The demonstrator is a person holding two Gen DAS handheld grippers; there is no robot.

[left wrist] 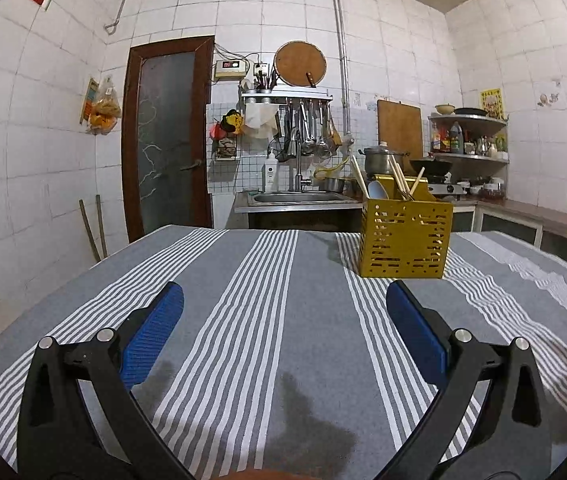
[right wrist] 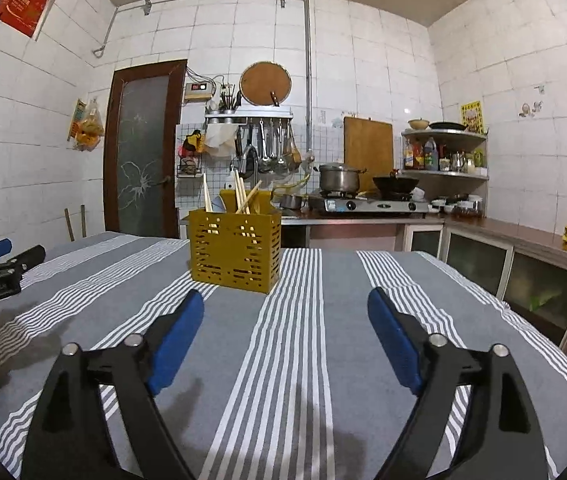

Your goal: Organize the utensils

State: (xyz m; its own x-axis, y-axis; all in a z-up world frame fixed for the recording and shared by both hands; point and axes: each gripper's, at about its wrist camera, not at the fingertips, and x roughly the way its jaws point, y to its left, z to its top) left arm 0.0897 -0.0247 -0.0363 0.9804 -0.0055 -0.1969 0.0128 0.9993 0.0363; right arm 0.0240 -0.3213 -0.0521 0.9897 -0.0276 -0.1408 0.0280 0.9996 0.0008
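Utensil caddy [right wrist: 235, 250] upright on striped table [right wrist: 291, 360], chopsticks [right wrist: 243, 196] inside; left claw [left wrist: 284, 296] and right claw [right wrist: 285, 302] both wide, empty.

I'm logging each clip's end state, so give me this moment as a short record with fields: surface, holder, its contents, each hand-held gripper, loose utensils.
surface: table under a grey and white striped cloth
holder: yellow perforated utensil holder, upright on the cloth
contents: wooden chopsticks and a pale spoon standing in it
left hand-held gripper: open, nothing between its blue pads
right hand-held gripper: open, nothing between its pads
loose utensils: none visible on the cloth
background: sink, pot and wok on a stove
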